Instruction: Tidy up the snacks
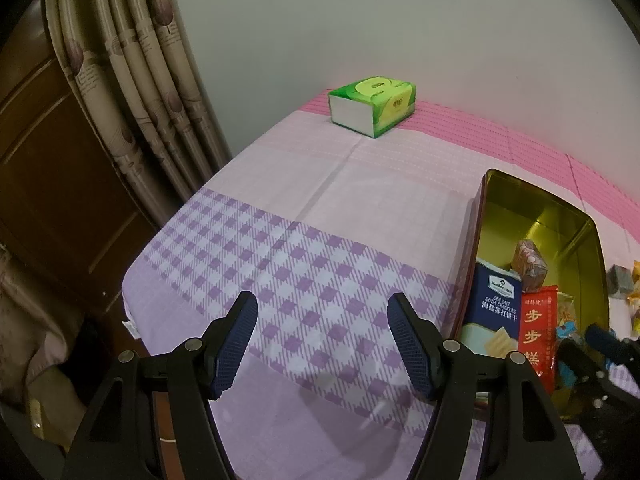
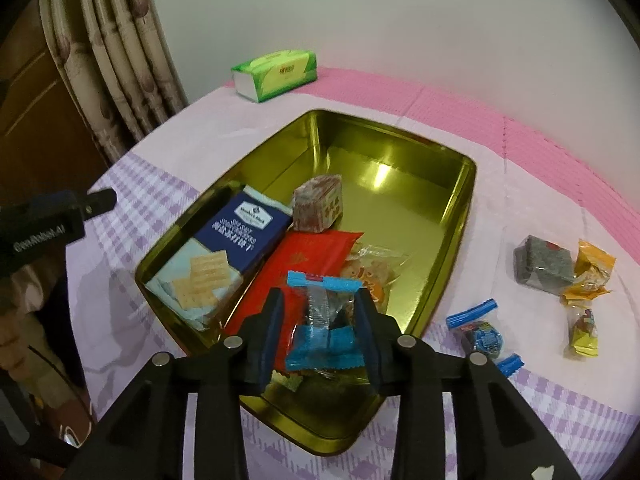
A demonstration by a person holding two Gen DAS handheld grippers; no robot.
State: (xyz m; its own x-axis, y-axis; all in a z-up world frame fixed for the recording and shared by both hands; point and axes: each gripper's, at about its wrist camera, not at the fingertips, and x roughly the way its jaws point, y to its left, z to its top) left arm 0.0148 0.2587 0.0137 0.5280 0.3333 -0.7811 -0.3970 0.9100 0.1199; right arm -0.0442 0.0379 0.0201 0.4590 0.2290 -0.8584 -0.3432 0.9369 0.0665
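Pink-and-lilac checked cloth (image 2: pixel 500 184) covers the table under your grippers. On it, item by item:

- Gold metal rectangular tin (image 2: pixel 452 216), open, holding a navy-and-pale-blue soda cracker box (image 2: pixel 224 252), a red flat packet (image 2: pixel 304 256), a brown wrapped cube (image 2: pixel 320 204) and an orange clear-wrapped snack (image 2: pixel 372 276).
- Green tissue pack (image 1: pixel 372 106), at the far edge, well apart from the tin.
- Dark grey wrapped block (image 2: pixel 544 264), yellow-orange sachets (image 2: pixel 592 272) and a blue-ended candy (image 2: pixel 480 332), loose on the cloth right of the tin.
- Your right gripper (image 2: pixel 320 320): over the tin's near end, a blue-ended clear-wrapped candy (image 2: pixel 324 328) between its jaws; whether the pads press it, you cannot tell.
- Your left gripper (image 1: pixel 322 344): jaws wide, nothing between them, above the cloth left of the tin.
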